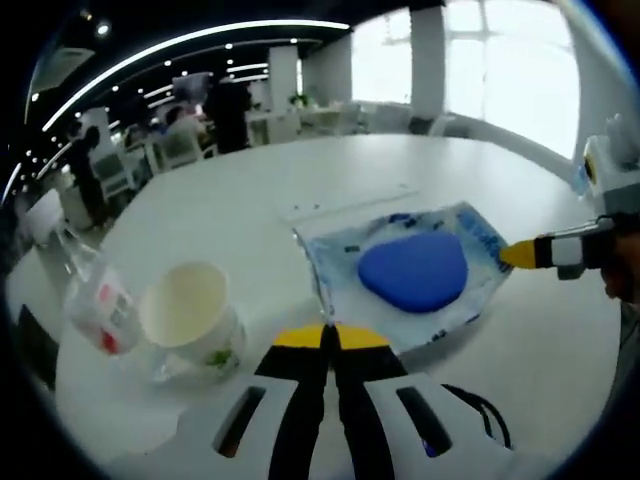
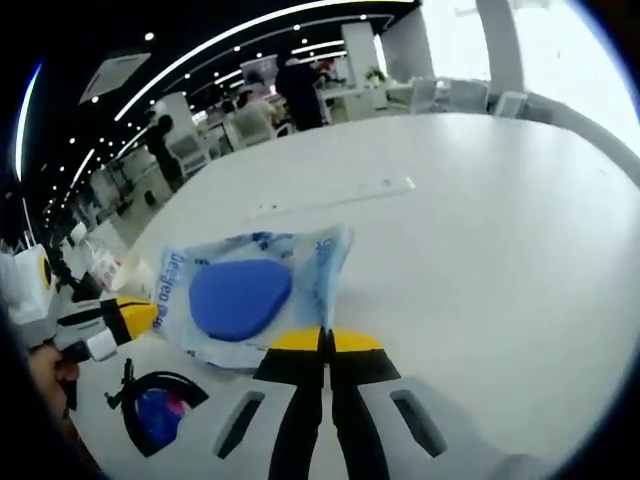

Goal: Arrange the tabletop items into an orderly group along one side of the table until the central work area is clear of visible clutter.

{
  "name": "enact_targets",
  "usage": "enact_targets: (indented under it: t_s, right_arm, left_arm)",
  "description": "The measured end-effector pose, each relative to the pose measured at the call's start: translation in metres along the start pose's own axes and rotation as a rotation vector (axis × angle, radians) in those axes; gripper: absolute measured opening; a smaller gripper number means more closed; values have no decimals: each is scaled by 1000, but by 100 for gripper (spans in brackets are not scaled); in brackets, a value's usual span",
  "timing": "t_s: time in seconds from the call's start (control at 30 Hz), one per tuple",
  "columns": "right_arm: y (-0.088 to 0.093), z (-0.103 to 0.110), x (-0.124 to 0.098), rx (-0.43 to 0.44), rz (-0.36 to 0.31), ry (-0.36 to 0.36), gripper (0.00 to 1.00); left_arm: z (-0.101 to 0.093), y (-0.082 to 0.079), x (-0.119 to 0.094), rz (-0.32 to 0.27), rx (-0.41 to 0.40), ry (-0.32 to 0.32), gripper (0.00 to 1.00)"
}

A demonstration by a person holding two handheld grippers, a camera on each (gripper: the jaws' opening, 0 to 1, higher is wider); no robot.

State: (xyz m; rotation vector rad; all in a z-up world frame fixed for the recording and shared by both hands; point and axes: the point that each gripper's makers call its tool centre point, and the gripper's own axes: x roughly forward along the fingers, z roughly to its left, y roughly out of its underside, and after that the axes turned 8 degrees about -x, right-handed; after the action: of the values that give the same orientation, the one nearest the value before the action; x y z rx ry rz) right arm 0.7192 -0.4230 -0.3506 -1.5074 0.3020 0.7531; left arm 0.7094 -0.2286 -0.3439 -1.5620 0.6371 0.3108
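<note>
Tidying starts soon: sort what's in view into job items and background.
Job items: blue packet, paper cup, plastic bottle, black cable.
Background: white table, office chairs, people standing far off.

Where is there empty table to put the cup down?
The white table is bare past the blue packet, out to the far edge by the windows, and beside it in the right gripper view. It's crowded near the paper cup, plastic bottle and black cable.
</note>
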Motion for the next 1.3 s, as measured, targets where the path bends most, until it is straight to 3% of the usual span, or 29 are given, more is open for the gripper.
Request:
enact_targets:
  t_s: [0.57,0.97,1.3]
  right_arm:
    - [7,9,36,-74,45,-32,1]
    - [13,9,41,-96,53,-47,1]
    - [18,6,46,-132,64,-50,2]
  left_arm:
    - [19,18,15,46,-42,-79,0]
    - [23,33,23,41,-20,-114,0]
    - [25,32,26,34,-22,-126,0]
